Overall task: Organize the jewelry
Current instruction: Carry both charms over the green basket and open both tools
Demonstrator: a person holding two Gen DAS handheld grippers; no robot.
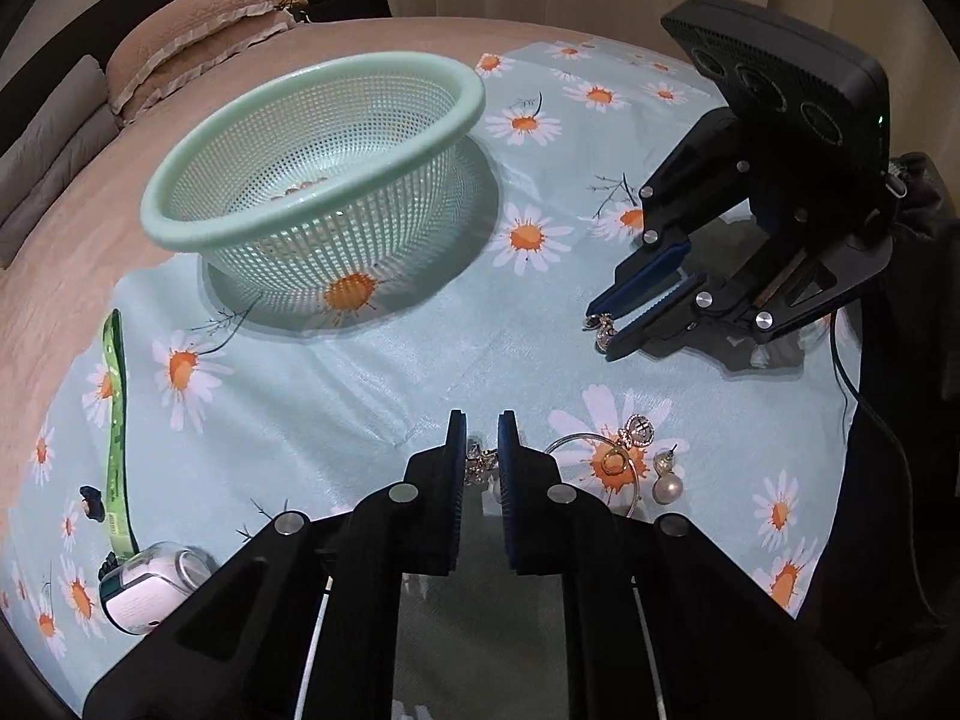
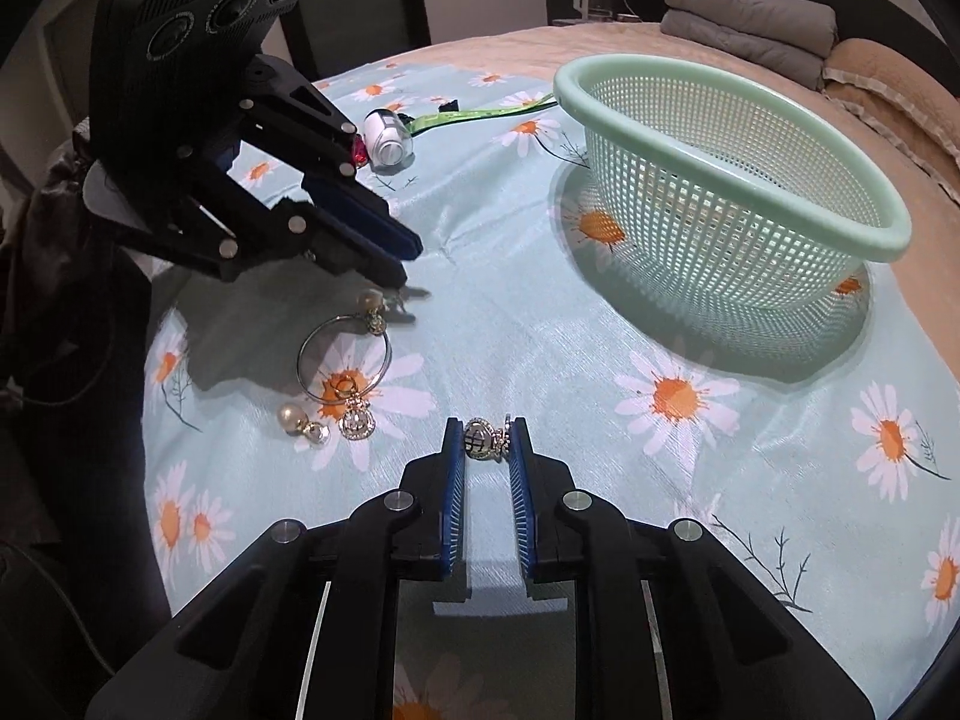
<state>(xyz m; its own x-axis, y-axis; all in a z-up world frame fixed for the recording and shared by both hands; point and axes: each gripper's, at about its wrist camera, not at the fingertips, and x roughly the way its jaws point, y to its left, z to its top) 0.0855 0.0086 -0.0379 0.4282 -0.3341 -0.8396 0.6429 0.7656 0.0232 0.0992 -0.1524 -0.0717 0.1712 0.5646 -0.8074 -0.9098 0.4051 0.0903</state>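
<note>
Your right gripper (image 2: 485,441) pinched a caged-bead earring (image 2: 480,439); your left gripper (image 1: 481,438) had closed on a small sparkly piece (image 1: 480,461). The hoop bracelet (image 2: 343,355) and pearl earring (image 2: 294,419) remained on the bed. The mesh basket (image 2: 738,180) appeared nearly empty.

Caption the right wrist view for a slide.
Right gripper shut on a small charm earring, mint basket ahead, loose jewelry on the daisy cloth.

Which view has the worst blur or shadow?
Left wrist: sharp except fisheye bending at the edges, basket rim ghosted. Right wrist: left gripper throws a heavy shadow across the bangle; the piece beneath its jaws is motion-smeared.
</note>
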